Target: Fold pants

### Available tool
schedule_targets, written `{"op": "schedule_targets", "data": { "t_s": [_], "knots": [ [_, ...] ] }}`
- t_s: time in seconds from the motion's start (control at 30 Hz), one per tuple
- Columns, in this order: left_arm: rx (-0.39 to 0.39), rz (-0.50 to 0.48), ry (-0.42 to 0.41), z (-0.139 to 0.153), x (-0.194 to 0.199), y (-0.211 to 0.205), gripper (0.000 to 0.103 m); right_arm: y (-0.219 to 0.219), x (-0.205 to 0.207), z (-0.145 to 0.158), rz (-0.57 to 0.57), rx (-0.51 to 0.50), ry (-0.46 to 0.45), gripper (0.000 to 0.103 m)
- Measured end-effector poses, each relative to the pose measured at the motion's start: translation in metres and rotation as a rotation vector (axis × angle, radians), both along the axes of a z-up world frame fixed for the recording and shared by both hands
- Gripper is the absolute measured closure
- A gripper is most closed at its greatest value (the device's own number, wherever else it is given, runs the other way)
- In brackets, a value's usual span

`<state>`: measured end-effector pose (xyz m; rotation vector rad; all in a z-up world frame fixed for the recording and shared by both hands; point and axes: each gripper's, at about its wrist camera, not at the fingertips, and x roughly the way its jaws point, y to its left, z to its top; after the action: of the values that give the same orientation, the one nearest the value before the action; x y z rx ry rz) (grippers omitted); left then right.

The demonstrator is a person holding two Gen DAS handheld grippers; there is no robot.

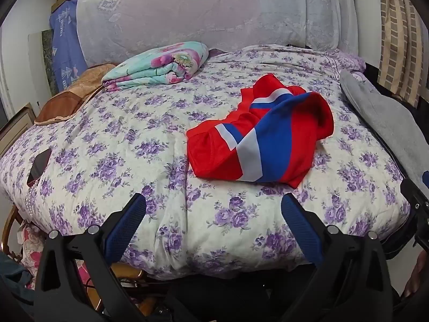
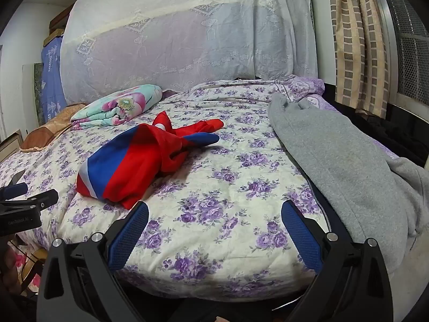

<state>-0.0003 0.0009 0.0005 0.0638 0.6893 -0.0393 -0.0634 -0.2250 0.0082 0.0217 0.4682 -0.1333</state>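
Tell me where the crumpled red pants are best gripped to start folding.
Probably at the near hem: the red pants lie bunched on the floral bedspread, with that flat edge closest. Bring the open left gripper and right gripper in low from the bed's front edge, one per corner, since the far end is twisted.

The pants [image 1: 264, 134] are bright red with broad blue and white bands. The bedspread [image 1: 120, 139] under them is cream, strewn with purple roses. A folded blanket [image 1: 158, 65] is pale turquoise with pink flowers, beside a tan and brown pillow [image 1: 72, 94]. The garment [image 2: 337, 155] on the bedspread is plain grey. The curtain [image 2: 359, 40] has a beige and grey brick check. Both grippers' pads [image 2: 131, 233] are blue on black frames
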Motion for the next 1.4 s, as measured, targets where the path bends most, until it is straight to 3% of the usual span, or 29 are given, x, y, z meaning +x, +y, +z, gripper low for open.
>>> {"op": "schedule_targets", "data": {
  "t_s": [1.4],
  "knots": [
    [0.011,-0.004,0.004,0.0032,0.0016,-0.0027,0.004,-0.0062,0.0017,-0.0017,-0.028,-0.003,0.006,0.003]
  ]
}}
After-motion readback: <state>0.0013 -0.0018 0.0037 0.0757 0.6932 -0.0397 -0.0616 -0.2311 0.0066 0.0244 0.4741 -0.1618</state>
